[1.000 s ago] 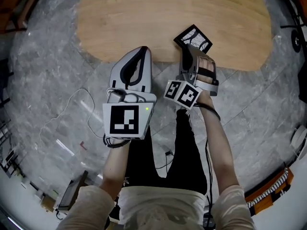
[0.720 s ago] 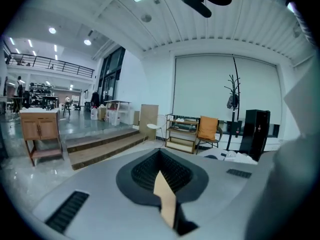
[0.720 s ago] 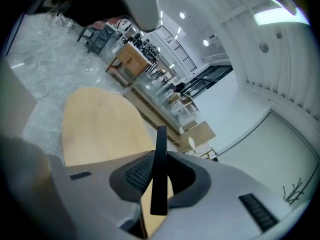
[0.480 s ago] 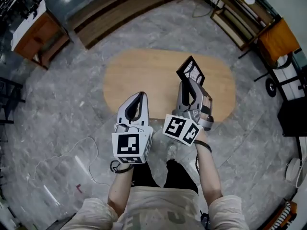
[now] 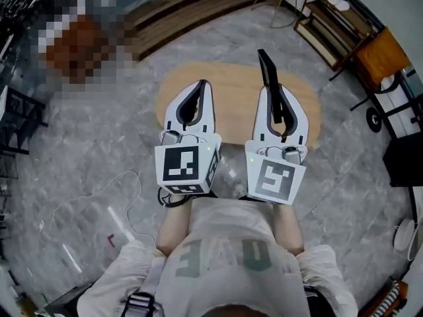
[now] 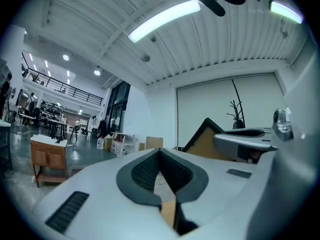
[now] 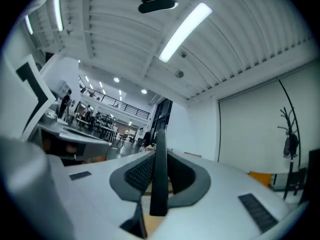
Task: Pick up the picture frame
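A: Where's the picture frame?
B: Above the wooden table — upright, edge-on, pinched between the jaws of the right gripper.
A: And the left gripper?
B: Also over the table, jaws closed, empty.

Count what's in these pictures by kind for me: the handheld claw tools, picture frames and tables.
Grippers: 2 (left gripper, empty; right gripper, closed on the frame)
Frame: 1
Table: 1
Total: 4
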The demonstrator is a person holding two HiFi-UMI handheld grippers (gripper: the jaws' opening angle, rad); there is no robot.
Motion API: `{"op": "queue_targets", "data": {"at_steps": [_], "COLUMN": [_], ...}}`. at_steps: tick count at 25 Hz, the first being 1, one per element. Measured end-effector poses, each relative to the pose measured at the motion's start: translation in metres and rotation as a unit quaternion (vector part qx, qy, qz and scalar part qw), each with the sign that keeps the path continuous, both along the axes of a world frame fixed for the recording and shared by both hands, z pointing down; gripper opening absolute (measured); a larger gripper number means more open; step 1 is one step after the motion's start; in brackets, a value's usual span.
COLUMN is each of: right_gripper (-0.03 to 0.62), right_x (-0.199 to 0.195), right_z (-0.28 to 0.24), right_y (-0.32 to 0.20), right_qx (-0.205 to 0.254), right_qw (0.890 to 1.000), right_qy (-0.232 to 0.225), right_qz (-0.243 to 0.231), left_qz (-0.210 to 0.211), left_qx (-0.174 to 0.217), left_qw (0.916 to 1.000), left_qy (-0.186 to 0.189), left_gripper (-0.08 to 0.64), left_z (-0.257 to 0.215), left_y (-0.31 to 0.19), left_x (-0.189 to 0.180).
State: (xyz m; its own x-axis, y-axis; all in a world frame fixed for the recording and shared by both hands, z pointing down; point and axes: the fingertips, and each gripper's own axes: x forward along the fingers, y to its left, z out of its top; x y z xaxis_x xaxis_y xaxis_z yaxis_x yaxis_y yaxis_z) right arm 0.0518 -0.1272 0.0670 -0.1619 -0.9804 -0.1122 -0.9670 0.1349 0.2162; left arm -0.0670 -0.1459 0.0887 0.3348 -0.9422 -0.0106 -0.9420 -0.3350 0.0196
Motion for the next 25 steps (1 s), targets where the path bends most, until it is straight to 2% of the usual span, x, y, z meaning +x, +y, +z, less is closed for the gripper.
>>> {"op": "queue_targets", "data": {"at_steps": [2, 5, 11, 25], "right_gripper": [0.076, 0.077, 0.076, 0.076], "right_x": [0.005, 0.011, 0.029, 0.055], "right_z": [0.002, 0.011, 0.016, 0.025], "right_y": [0.014, 0.03, 0.043, 0.05], "right_qx": [-0.008, -0.021, -0.029, -0.039], "right_qw": [0.999, 0.998, 0.997, 0.997], "right_qy": [-0.031, -0.049, -0.06, -0.06], "right_qz": [-0.014, -0.029, -0.039, -0.044], "left_qz": [0.007, 0.017, 0.028, 0.02], "left_qx": [0.012, 0.018, 0.018, 0.018], "left_qw": [0.9999, 0.9996, 0.9991, 0.9993], "left_qy": [-0.004, -0.013, -0.026, -0.025], "left_gripper": [0.009, 0.009, 0.009, 0.009], "left_z": [-0.005, 0.0, 0.001, 0.004], "left_y": [0.015, 0.034, 0.047, 0.054], "left_x": [0.008, 0.021, 0.05, 0.071]}}
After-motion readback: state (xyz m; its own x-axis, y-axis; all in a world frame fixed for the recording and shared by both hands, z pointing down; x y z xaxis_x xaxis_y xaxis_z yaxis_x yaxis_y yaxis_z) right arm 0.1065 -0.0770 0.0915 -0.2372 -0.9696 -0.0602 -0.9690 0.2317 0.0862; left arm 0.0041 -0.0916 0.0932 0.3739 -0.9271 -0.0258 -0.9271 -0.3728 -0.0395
